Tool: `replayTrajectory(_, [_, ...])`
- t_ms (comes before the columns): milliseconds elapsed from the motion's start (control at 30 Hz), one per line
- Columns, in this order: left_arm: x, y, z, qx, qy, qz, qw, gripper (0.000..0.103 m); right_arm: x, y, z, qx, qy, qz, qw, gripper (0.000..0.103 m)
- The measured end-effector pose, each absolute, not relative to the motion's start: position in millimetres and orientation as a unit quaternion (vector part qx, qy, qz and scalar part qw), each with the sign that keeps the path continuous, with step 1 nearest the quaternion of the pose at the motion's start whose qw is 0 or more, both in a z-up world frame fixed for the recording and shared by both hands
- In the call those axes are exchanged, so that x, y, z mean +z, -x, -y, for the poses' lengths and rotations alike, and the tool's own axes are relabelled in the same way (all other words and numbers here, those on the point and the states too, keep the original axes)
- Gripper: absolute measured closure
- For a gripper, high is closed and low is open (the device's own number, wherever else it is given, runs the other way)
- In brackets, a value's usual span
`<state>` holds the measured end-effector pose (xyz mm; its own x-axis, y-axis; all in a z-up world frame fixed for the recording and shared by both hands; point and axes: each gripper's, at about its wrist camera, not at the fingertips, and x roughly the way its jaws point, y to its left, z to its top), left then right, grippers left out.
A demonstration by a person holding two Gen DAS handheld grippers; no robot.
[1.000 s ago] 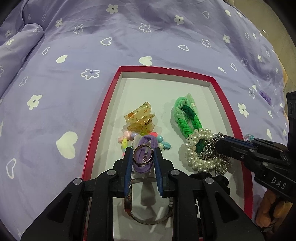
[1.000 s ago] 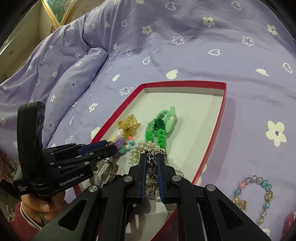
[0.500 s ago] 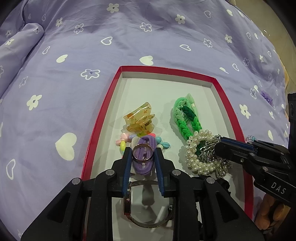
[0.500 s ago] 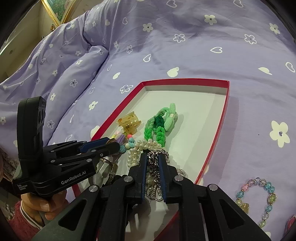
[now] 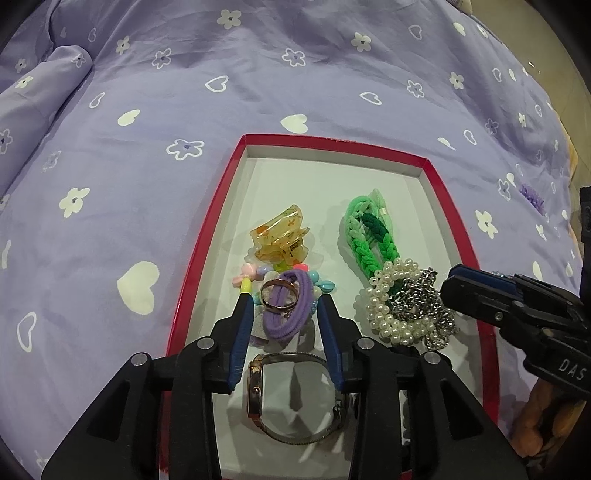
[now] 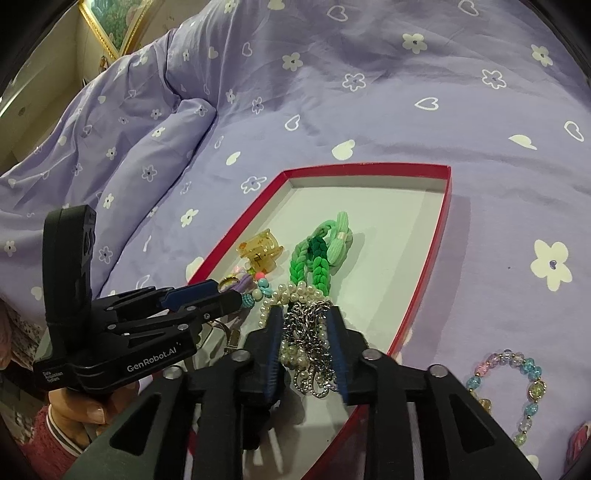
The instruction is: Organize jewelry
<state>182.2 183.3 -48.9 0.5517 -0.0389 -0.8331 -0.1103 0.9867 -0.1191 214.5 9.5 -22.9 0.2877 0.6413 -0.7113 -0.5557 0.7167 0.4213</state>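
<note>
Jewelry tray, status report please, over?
Both hand-held grippers open: left, right. Ring and chain lie in red tray. Beaded bracelet outside on bedspread.

left gripper (image 5: 283, 302) jaws spread around ring (image 5: 279, 294) in red tray (image 5: 207, 236)

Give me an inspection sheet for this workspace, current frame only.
Surface: lilac bedspread with white hearts and flowers.
Job's things: red-rimmed white tray holds amber claw clip, green braided band, pearl strand, silver chain, gold ring on purple hair tie, metal-band watch.
Clutter: pastel bead bracelet outside the tray.
Grippers: left tongs open over the ring; right tongs open astride the chain.
Cables: nothing seen.
Surroundings: gilt picture frame.
</note>
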Motion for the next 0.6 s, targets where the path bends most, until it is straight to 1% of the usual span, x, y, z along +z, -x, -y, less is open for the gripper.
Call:
replayTrajectory(100, [-44.4, -178.0, -183.6, 0.022, 0.081, -0.469, 0.879, 0.067, -16.1, -212.9, -6.4, 0.376, -0.051, -0.459, 0.803, 0.073])
replayTrajectory(167, [-40.0, -173.7, -184.3, 0.022, 0.084, -0.465, 0.881, 0.064, -11.3, -210.8, -4.1, 0.378, -0.054, -0.455, 0.804, 0.073])
replayTrajectory(200, [-38.2, -172.6, -184.6, 0.022, 0.086, -0.463, 0.882, 0.060, -8.9, -209.7, -2.4, 0.379, -0.057, -0.453, 0.805, 0.072])
replayTrajectory(233, [-35.3, -169.5, -185.5, 0.022, 0.090, -0.459, 0.884, 0.054, -6.0, -208.2, -0.7, 0.379, -0.059, -0.450, 0.806, 0.068])
replayTrajectory(267, [-33.1, -167.1, -186.1, 0.023, 0.093, -0.456, 0.885, 0.052, -2.5, -206.2, 2.6, 0.378, -0.064, -0.446, 0.808, 0.066])
replayTrajectory(333, [-27.6, -159.8, -188.4, 0.025, 0.105, -0.449, 0.887, 0.039, 3.2, -203.0, 9.1, 0.378, -0.075, -0.439, 0.811, 0.057])
replayTrajectory(367, [-25.3, -156.7, -189.2, 0.026, 0.111, -0.446, 0.888, 0.037, 5.3, -202.1, 11.5, 0.376, -0.079, -0.437, 0.813, 0.056])
replayTrajectory(433, [-20.6, -146.8, -192.6, 0.028, 0.127, -0.440, 0.889, 0.029, 11.0, -197.9, 18.3, 0.375, -0.088, -0.431, 0.816, 0.053])
replayTrajectory(467, [-19.1, -143.9, -193.1, 0.031, 0.131, -0.438, 0.889, 0.027, 12.6, -196.7, 21.1, 0.375, -0.091, -0.429, 0.817, 0.052])
replayTrajectory(600, [-13.7, -123.1, -197.8, 0.036, 0.160, -0.429, 0.888, 0.022, 19.9, -187.8, 36.6, 0.381, -0.117, -0.419, 0.816, 0.041])
